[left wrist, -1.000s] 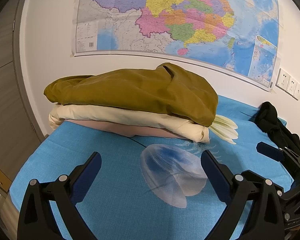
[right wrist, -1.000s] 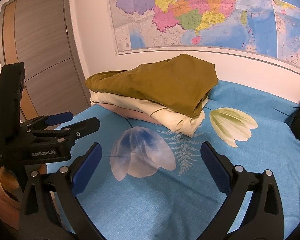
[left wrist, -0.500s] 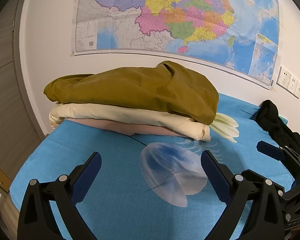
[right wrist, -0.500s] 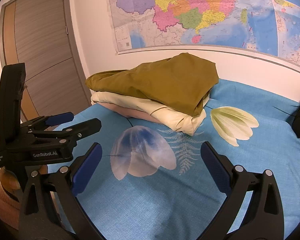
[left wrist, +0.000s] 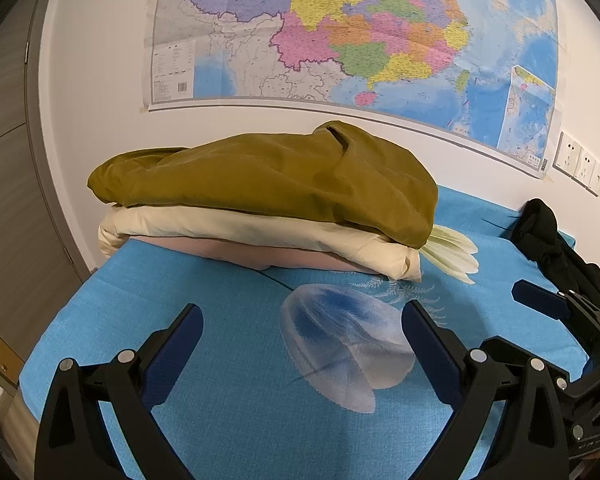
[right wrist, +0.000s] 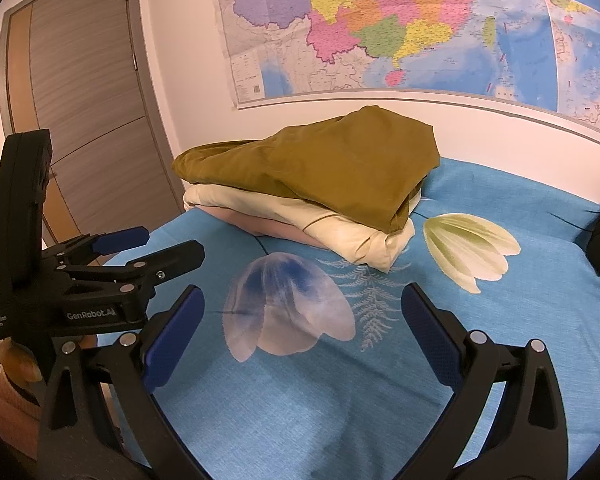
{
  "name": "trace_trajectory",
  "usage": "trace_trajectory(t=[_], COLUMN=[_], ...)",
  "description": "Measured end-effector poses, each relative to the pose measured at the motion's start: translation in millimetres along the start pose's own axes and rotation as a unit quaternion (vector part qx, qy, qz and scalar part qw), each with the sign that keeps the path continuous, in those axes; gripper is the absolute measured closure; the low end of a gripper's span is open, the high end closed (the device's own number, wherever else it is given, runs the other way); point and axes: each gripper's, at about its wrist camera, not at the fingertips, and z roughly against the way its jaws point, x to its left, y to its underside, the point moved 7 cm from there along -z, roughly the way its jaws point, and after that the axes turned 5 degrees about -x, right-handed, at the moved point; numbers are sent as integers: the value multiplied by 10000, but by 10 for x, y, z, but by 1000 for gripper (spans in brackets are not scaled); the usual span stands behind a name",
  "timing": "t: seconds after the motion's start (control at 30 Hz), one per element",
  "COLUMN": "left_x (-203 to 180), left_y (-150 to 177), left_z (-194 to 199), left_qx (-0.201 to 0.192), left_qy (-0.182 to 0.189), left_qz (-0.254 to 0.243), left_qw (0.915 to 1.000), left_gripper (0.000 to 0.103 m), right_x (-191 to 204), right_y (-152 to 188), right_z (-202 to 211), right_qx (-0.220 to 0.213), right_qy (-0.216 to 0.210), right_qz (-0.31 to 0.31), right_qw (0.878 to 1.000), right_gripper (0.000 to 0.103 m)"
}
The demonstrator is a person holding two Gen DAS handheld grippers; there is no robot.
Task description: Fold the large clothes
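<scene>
Three garments: stacked at the far left of the bed (left wrist: 228, 360), against the wall under the map (left wrist: 340, 32).
Top layer: olive cloth (left wrist: 268, 176), roughly folded, its right end drooping over the layers below.
Middle layer: cream cloth (left wrist: 260, 232), folded flat, its thick folded corner jutting toward the cameras in the right wrist view (right wrist: 376, 248).
Bottom layer: pink cloth (left wrist: 240, 250), only a thin edge showing.
Unfolded item: black garment (left wrist: 548, 240), heaped at the right edge of the bed (likely the next one to fold, though that is a guess).
Handling: all look soft and limp, light, not fragile; the olive fabric looks smooth and may slide off the stack if nudged. The black heap will sag and bunch when lifted, so take it at two spread points along a hem or the shoulders.
Left claw (left wrist: 300, 356): jaws spread wide, nothing between them, above bare sheet short of the stack.
Right claw (right wrist: 300, 344): also gaping and empty, beside the left one, above the printed blue flower (right wrist: 288, 312).
</scene>
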Motion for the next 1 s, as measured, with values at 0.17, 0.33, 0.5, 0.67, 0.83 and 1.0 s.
trace_trajectory(t=[0.17,0.33,0.5,0.67,0.83,1.0], left_x=[-7,-4,-18,-35,-56,-88], left_y=[4,10,8,9,13,15], left_z=[-3,-3,-5,4,9,10], left_qx=[-3,-7,-10,-7,18,34], left_qy=[0,-3,7,25,48,72], left_qz=[-20,-23,-56,-62,-78,-98], left_qw=[10000,10000,10000,10000,10000,9999], left_gripper=[7,7,7,7,7,7], right_x=[19,23,30,27,34,30], right_y=[-7,-6,-4,-3,3,2], right_z=[-11,-14,-15,-6,1,16], right_qx=[-11,-15,-12,-14,-13,-29], right_qy=[1,-3,-12,0,14,24], right_qz=[4,-10,-11,-16,-34,-71], right_qw=[10000,10000,10000,10000,10000,10000], right_gripper=[6,6,6,6,6,6])
